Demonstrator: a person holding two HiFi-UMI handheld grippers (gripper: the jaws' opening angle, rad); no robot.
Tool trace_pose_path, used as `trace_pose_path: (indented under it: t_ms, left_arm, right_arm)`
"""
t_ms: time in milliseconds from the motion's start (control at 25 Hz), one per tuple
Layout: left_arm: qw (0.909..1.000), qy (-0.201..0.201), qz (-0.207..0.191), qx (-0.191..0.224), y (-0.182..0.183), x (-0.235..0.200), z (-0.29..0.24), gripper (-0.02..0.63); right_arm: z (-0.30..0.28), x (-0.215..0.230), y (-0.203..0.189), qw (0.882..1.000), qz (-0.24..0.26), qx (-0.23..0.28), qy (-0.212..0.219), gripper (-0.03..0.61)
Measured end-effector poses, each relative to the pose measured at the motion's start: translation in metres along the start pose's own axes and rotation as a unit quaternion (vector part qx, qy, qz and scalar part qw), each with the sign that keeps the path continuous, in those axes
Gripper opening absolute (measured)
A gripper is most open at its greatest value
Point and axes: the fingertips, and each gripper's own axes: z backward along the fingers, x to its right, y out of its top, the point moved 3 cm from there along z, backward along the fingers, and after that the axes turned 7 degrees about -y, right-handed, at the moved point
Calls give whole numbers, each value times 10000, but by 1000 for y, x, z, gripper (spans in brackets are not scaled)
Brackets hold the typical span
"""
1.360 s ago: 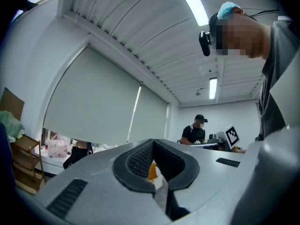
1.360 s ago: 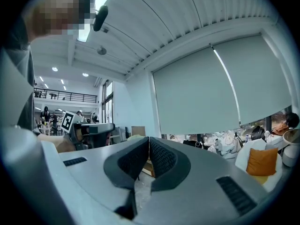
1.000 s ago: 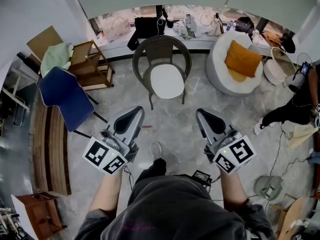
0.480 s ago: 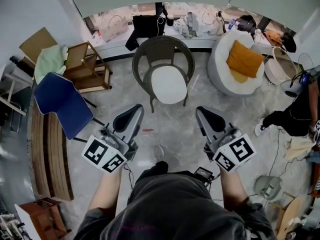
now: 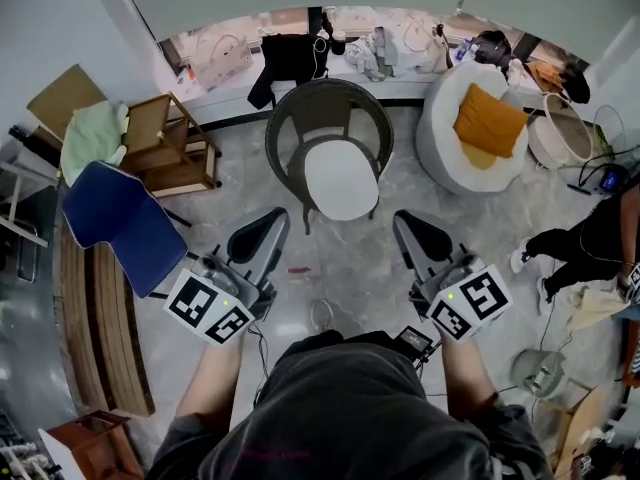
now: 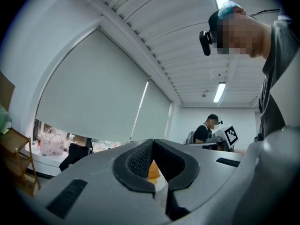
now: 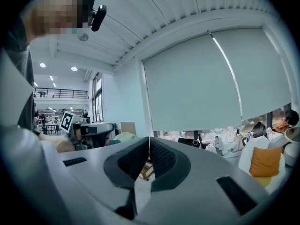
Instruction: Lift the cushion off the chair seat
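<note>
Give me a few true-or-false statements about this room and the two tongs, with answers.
1. The cushion lies on the chair seat. True.
2. The left tongs hold the cushion. False: they are shut on nothing, short of the chair.
3. The right tongs are shut. True.
4. The orange pillow lies on the blue chair. False: it sits in the white armchair.

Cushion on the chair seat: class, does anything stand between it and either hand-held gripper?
Nothing visible does. In the head view only bare floor separates the left hand-held gripper and right hand-held gripper from the white cushion.
</note>
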Motion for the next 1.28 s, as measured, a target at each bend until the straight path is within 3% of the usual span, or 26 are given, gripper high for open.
trace_pose_path:
  t_ms: [760, 1280]
  left_arm:
    - [9999, -73, 100, -92, -1, -46, -23, 9]
    - [9990, 100, 233, -358, -24, -93, -74, 9]
  right_arm:
    - [-41, 30, -3, 9996, -162, -89, -218, 14]
    - [-96, 86, -22, 9988, -386, -280, -85, 14]
